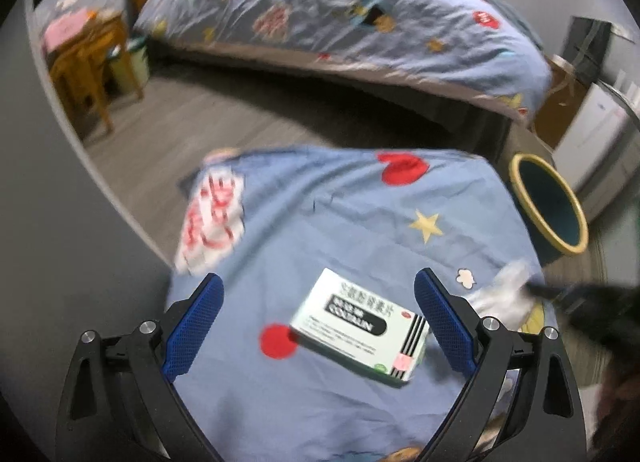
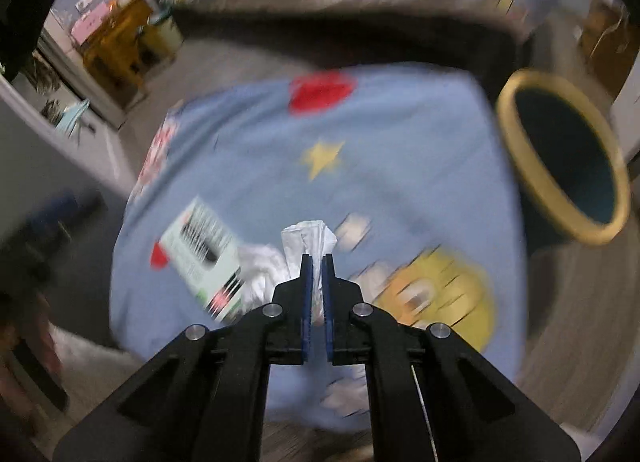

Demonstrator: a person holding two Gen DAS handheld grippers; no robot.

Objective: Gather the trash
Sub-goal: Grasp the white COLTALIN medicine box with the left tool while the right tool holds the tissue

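Note:
A white and green medicine box (image 1: 360, 328) lies on a blue patterned cloth (image 1: 340, 222) between the fingers of my open left gripper (image 1: 318, 282), which hovers over it. My right gripper (image 2: 317, 258) is shut on a crumpled white tissue (image 2: 308, 236) and holds it above the cloth (image 2: 400, 150). The box also shows in the right wrist view (image 2: 204, 258), with more white tissue (image 2: 260, 266) beside it. A dark teal bin with a yellow rim (image 1: 550, 206) stands at the cloth's right edge; it also shows in the right wrist view (image 2: 564, 158).
A bed with a matching blue cover (image 1: 340, 22) lies behind, across a strip of grey floor (image 1: 200, 122). A wooden table (image 1: 92, 58) stands at the left. A white cabinet (image 1: 592, 134) stands at the right.

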